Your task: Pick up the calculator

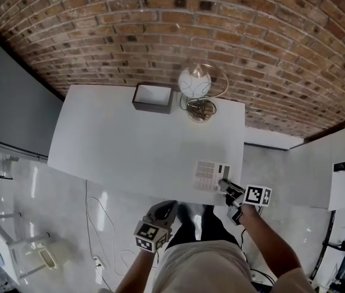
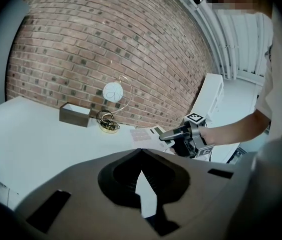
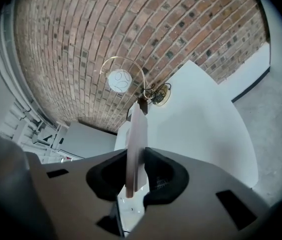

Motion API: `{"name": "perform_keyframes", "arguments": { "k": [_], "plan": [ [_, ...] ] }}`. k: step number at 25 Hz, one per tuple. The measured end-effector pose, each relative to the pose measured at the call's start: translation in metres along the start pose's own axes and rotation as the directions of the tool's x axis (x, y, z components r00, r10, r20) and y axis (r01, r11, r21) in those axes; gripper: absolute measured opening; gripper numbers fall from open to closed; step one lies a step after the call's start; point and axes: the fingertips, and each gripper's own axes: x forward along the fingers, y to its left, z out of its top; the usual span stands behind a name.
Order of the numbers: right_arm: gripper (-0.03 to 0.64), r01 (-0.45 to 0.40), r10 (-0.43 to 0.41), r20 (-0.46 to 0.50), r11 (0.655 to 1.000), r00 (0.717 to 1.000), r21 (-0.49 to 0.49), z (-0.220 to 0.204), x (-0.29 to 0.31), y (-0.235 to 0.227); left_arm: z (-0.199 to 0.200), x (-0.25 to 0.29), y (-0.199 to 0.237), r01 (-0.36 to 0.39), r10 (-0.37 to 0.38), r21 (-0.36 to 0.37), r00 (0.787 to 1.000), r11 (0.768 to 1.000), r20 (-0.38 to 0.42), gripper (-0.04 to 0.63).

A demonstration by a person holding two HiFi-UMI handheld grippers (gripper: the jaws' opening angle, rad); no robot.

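The pale pink calculator is above the white table's near right corner, with my right gripper shut on its near right edge. In the right gripper view the calculator stands edge-on between the dark pads of the right gripper. From the left gripper view the calculator lies flat, with the right gripper clamped on it. My left gripper hangs off the table's front edge with nothing in it. In its own view, the left gripper has its tips together.
A dark open box stands at the table's back edge against the brick wall. Beside it is a white globe lamp in a gold ring. A cable trails on the glossy floor below the table's left front.
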Motion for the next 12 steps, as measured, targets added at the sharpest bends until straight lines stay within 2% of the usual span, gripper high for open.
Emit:
{"name": "perform_keyframes", "arguments": {
  "k": [7, 12],
  "plan": [
    [0.089, -0.012, 0.011, 0.097, 1.0, 0.995, 0.014, 0.005, -0.054, 0.025, 0.007, -0.005, -0.023, 0.036, -0.036, 0.011, 0.999, 0.999, -0.001, 0.014],
    [0.089, -0.036, 0.032, 0.138, 0.999, 0.99, 0.029, 0.004, -0.091, 0.036, 0.016, -0.012, -0.049, 0.037, -0.037, -0.016, 0.999, 0.999, 0.023, 0.014]
  ]
}}
